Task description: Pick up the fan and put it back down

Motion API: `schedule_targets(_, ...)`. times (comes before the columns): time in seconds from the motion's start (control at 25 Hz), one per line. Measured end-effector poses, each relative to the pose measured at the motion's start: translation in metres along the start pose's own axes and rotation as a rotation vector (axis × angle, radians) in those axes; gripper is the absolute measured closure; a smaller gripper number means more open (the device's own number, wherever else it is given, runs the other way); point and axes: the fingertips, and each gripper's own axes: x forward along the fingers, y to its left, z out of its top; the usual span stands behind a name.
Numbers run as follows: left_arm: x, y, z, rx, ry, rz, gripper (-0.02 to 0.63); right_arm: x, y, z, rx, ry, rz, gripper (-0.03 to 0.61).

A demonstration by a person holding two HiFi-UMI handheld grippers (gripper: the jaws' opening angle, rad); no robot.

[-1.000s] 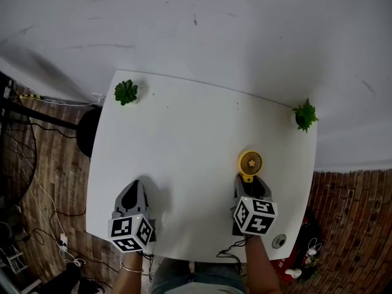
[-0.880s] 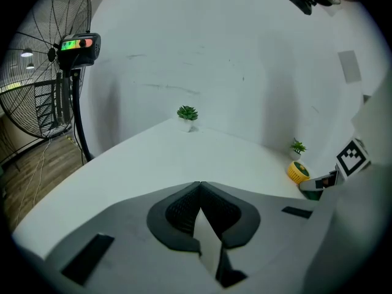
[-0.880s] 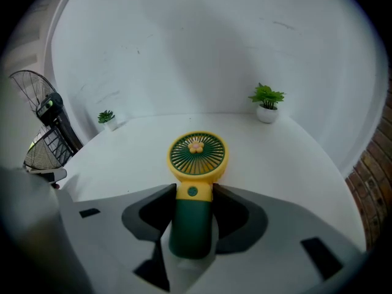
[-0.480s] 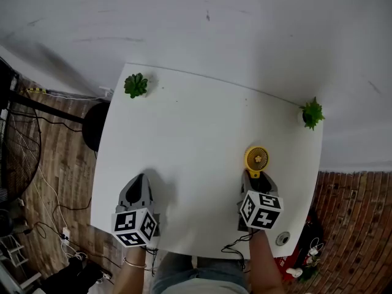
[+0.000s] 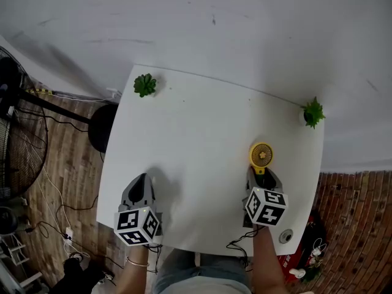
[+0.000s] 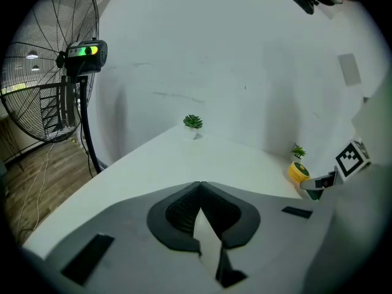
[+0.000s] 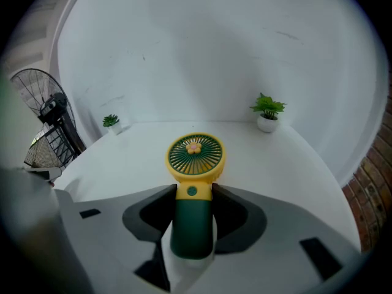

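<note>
Fan (image 5: pixel 261 155) (image 7: pixel 195 182), yellow-headed with a green handle, sits over the right side of the white table (image 5: pixel 202 121), toward the near edge, grille facing up; I cannot tell whether it touches the surface. At far left, off the table, stands a black pedestal blower (image 6: pixel 49 84). The left gripper (image 5: pixel 142 179) (image 6: pixel 199 185) is over the near left part of the table, jaws pressed together with nothing between them. A small potted plant (image 5: pixel 145 85) stands at the far left corner. The right gripper (image 5: pixel 260 171) (image 7: pixel 193 192) has its jaws clamped on the fan's green handle. Another potted plant (image 5: pixel 313 112) (image 7: pixel 267 110) stands at the far right corner.
</note>
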Motion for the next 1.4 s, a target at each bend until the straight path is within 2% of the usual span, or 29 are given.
schedule_targets(0.32,-0.021,-0.006,0.017,0.004,-0.045,-0.022,0.601,-0.037,0.002,0.022,0.001,-0.079,-0.007,0.4)
schedule_targets(0.6,-0.034,-0.026,0.054,0.04,-0.135,-0.087,0.602,-0.088,-0.002,0.058,0.007,-0.219,-0.036,0.4)
schedule_targets(1.08,-0.062,-0.086,0.157,0.125,-0.35,-0.25,0.602,-0.211,-0.026,0.124,0.025,-0.527,-0.151,0.4)
schedule_targets(1.4,-0.083,-0.13,0.228,0.173,-0.463,-0.319,0.601,-0.288,-0.046,0.167,0.029,-0.735,-0.223,0.4)
